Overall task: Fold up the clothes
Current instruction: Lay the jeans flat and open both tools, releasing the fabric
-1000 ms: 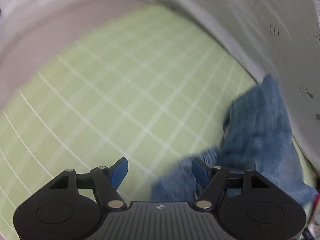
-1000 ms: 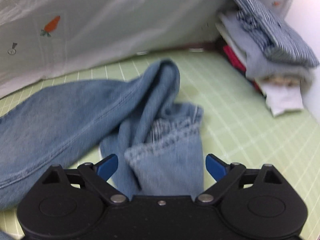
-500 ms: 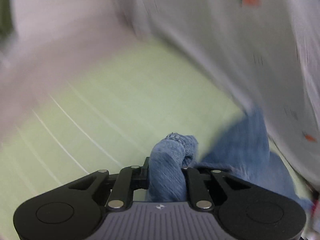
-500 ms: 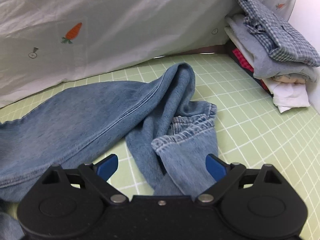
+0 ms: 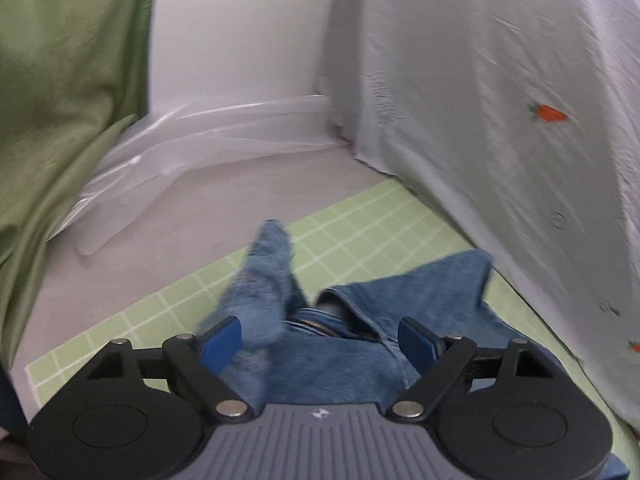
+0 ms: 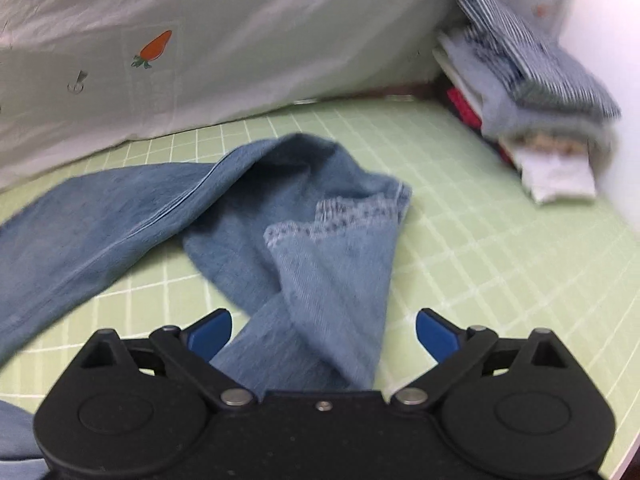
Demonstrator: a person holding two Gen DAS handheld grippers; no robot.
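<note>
The jeans (image 6: 120, 216) stretch lengthwise leftward from the wide-open, empty right gripper (image 6: 322, 330), hem right between its jaws, while the left gripper (image 5: 320, 338) is opening over the waistband.

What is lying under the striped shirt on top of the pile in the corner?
Under the striped shirt lie a pale blue garment, something red and a white piece. The pile's lowest layers and back are covered.
</note>
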